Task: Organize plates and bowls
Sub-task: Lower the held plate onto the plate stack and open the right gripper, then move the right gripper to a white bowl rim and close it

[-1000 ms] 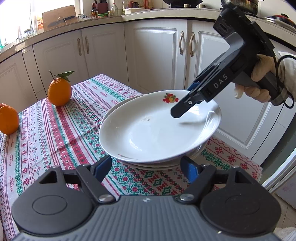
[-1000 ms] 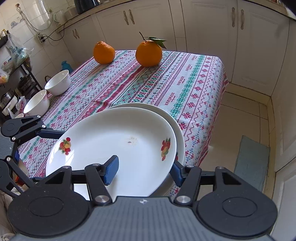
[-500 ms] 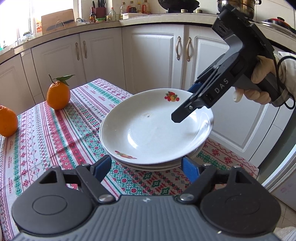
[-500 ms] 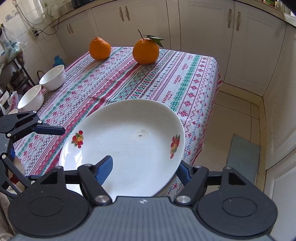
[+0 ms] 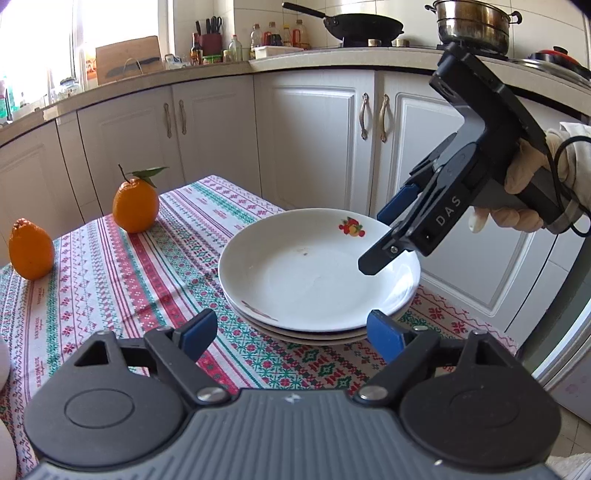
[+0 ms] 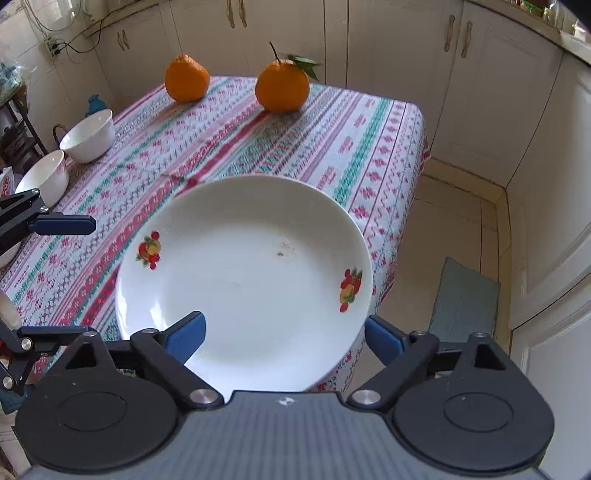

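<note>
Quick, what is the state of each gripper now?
Left gripper: jaws opening, holding nothing.
Right gripper: jaws opening, holding nothing; round white fruit-printed plate lies free on the stack.

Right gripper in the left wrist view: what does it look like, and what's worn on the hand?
The right gripper is black and angular, with blue finger pads and white "DAS" lettering. A black cable loops behind its handle. The hand wears a pale glove, with a whitish sleeve.

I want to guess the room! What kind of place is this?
Most likely a home kitchen. A black wok and a steel pot sit on the counter, white cabinets run below it, and plates are stacked on a table with a patterned cloth.
</note>
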`<state>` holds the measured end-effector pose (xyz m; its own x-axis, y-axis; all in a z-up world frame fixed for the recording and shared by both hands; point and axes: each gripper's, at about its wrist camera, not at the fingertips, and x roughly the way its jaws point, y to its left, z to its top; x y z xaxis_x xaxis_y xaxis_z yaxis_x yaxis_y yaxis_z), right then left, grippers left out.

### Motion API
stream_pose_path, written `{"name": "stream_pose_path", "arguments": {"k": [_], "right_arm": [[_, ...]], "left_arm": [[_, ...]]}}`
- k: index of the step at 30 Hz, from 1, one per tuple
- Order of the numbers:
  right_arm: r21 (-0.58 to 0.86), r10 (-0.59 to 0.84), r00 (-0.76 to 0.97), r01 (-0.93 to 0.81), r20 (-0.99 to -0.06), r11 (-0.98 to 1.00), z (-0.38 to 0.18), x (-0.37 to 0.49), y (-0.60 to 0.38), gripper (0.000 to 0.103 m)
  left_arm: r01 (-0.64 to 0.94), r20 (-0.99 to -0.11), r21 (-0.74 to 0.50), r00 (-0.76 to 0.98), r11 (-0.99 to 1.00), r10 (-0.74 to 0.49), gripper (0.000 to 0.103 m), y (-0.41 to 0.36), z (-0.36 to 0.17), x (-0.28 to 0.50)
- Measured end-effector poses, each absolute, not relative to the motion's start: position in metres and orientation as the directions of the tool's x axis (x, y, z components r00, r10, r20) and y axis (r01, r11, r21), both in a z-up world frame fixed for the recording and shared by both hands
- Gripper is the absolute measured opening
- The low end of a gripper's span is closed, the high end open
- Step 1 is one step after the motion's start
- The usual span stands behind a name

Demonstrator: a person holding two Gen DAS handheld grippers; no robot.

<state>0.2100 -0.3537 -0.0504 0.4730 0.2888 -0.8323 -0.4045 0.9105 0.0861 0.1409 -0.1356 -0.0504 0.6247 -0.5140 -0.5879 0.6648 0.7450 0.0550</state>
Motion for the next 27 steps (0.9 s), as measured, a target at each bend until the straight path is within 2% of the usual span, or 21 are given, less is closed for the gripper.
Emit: {"name": "stream_pose_path", "arguments": {"k": [2, 14, 20, 27], "right_arm": [[0.079, 0.294, 0.503, -0.404, -0.813, 0.911, -0.043, 0.205, -0.348, 0.103], [-0.009, 0.303, 0.697, -0.406, -0.650, 0.914, -0.003, 0.162, -0.271, 0.103], [-0.051, 0.339, 0.694, -0.475, -0.635, 0.879, 0.000, 0.146, -0.214, 0.103], [-0.048, 0.418, 0.675, -0.557, -0.608, 0.829, -0.001, 0.128, -0.157, 0.103]], "left_arm": [[0.660, -0.578, 0.063, 0.636, 0.748, -0.512, 0.092, -0.133, -0.048, 0.139], [0.549, -0.530, 0.086, 0.732, 0.831, -0.428, 0.093, -0.082, -0.028, 0.117], [0.473, -0.514, 0.104, 0.779, 0.875, -0.360, 0.097, -0.035, -0.022, 0.093], [0.372, -0.511, 0.130, 0.819, 0.919, -0.260, 0.097, 0.020, -0.021, 0.064]]}}
